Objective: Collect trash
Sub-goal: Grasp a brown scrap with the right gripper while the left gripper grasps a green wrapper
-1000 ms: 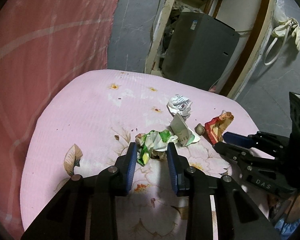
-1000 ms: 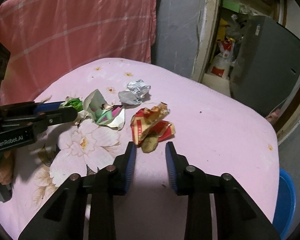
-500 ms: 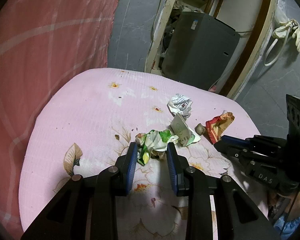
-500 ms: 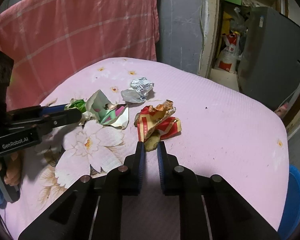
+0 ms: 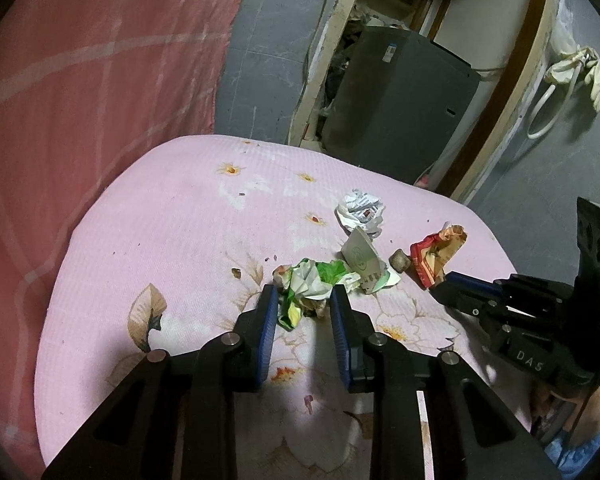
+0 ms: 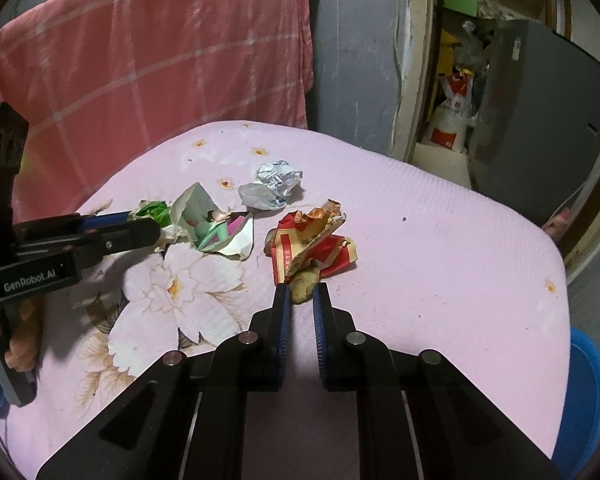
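On the pink flowered cloth (image 5: 172, 208) lie bits of trash. At the left, the left gripper (image 5: 304, 300) has just been closing a little on a green and white crumpled wrapper (image 5: 306, 284), which sits between its blue pads; I cannot tell if they squeeze it yet. Next comes a folded paper packet (image 6: 216, 228), then a white crumpled ball (image 6: 274, 186) behind it. At the right, the right gripper (image 6: 300, 298) has just been closing and now pinches the brown bottom corner of a scrunched red and gold wrapper (image 6: 312, 244).
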`<move>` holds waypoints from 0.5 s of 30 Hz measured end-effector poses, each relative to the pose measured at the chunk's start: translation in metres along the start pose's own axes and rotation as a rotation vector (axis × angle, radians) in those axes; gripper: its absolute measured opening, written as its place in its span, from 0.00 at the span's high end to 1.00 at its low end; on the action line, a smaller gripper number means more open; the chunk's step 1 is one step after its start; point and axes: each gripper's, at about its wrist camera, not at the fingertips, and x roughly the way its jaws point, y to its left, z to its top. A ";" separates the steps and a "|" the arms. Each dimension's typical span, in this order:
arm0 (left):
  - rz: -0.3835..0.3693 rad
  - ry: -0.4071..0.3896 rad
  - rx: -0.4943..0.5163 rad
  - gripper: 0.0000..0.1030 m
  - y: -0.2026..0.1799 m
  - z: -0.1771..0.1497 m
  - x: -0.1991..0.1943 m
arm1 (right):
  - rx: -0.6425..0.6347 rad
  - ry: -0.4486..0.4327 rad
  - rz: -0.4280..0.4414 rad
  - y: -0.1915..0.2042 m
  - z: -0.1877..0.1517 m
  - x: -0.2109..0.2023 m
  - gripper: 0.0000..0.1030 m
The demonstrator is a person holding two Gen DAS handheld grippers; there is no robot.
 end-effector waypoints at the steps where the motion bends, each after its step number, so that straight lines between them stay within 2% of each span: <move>1: -0.003 -0.001 -0.005 0.79 0.000 0.000 0.000 | 0.001 -0.004 -0.003 0.000 -0.001 -0.001 0.91; 11: -0.015 -0.007 -0.023 0.82 -0.001 0.000 0.000 | 0.015 -0.009 0.011 -0.004 -0.006 -0.004 0.91; 15: -0.014 -0.006 -0.022 0.82 -0.001 0.000 0.000 | 0.014 0.021 0.012 -0.004 -0.004 0.000 0.86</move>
